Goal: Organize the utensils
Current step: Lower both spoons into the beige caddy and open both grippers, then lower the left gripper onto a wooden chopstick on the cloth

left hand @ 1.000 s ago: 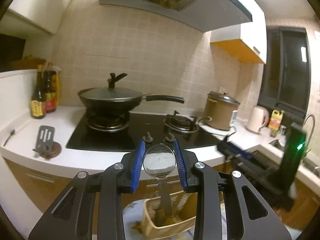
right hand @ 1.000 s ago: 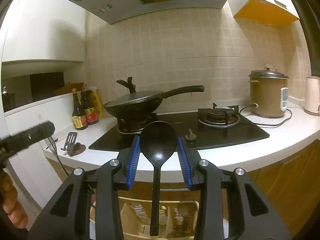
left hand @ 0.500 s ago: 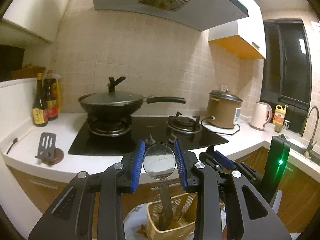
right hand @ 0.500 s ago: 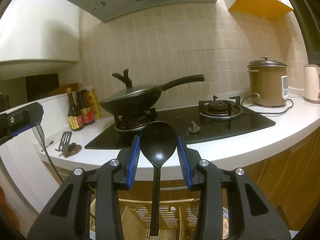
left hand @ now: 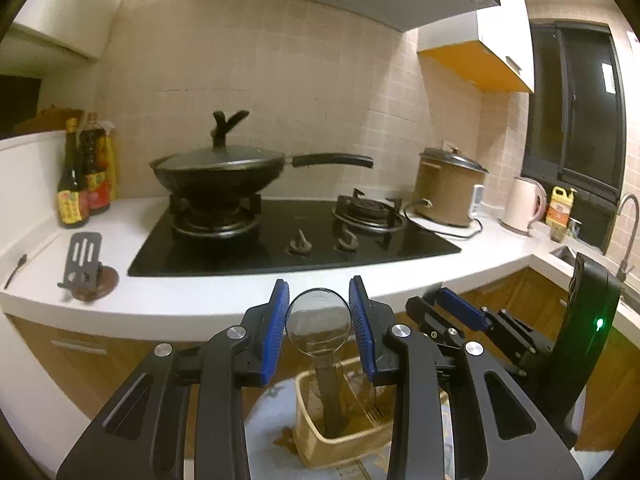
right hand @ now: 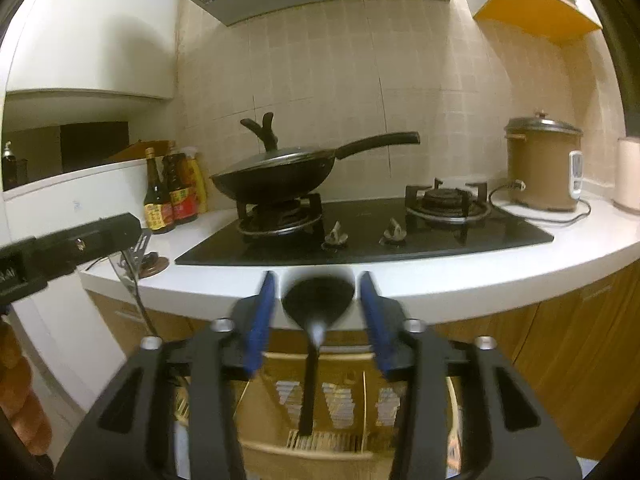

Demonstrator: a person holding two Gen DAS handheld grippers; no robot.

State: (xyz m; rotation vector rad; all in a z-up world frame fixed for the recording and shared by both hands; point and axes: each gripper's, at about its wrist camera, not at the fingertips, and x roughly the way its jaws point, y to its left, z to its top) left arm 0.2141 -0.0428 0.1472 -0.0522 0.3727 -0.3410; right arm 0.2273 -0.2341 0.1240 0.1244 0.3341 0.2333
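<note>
1. The left gripper (left hand: 319, 316) pinched a steel spoon (left hand: 319, 323) by its round, shiny bowl, blue pads touching both edges.
2. The spoon's handle hung straight down into a beige slotted utensil basket (left hand: 316, 438) below the gripper.
3. The right gripper (right hand: 318, 306) stood apart around a black ladle (right hand: 318, 298); gaps showed on both sides of the matte, rounded bowl, which was blurred.
4. The ladle's thin dark handle ran down into the basket's (right hand: 362, 392) ribbed compartment.
5. Beyond both stood a white counter (left hand: 200, 300) and a lidded wok (left hand: 218, 170).
</note>
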